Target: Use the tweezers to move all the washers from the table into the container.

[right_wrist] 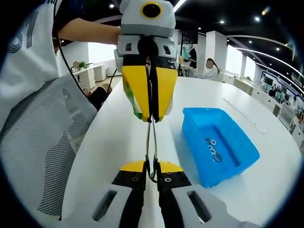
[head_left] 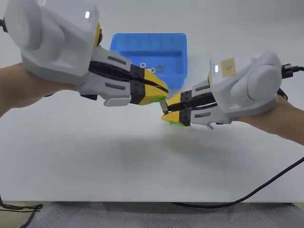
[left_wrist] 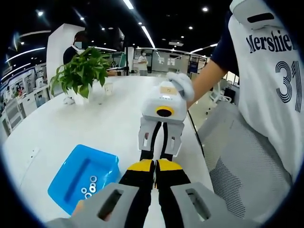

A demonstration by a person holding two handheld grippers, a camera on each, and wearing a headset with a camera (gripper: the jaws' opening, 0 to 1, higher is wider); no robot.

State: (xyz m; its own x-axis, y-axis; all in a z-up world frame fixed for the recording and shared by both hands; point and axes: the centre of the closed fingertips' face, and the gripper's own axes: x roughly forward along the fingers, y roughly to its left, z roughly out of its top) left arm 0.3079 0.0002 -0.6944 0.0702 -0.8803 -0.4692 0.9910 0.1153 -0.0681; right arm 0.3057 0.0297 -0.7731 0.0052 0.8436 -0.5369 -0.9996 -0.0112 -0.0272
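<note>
R gripper view, clearer than head's: one thin metal tweezers [right_wrist: 151, 142], left gripper [right_wrist: 151, 119] & right gripper [right_wrist: 152, 169] both clamping it; one blue plastic container [right_wrist: 224, 173], ~4 steel washers [right_wrist: 213, 142].

Open-plan office under a dark ceiling

A long white table [head_left: 95, 161] stretches away, with a leafy potted plant [left_wrist: 80, 71] standing at its far end beside a white column [left_wrist: 59, 42]. Strip lights [left_wrist: 142, 33] and small spotlights [left_wrist: 204, 9] shine from the black ceiling. Grey mesh [right_wrist: 42, 142], apparently a chair, sits against the table's near edge. A black cable [head_left: 266, 183] trails across the tabletop. More white desks [right_wrist: 90, 71] and a distant standing person [left_wrist: 142, 59] show behind.
</note>
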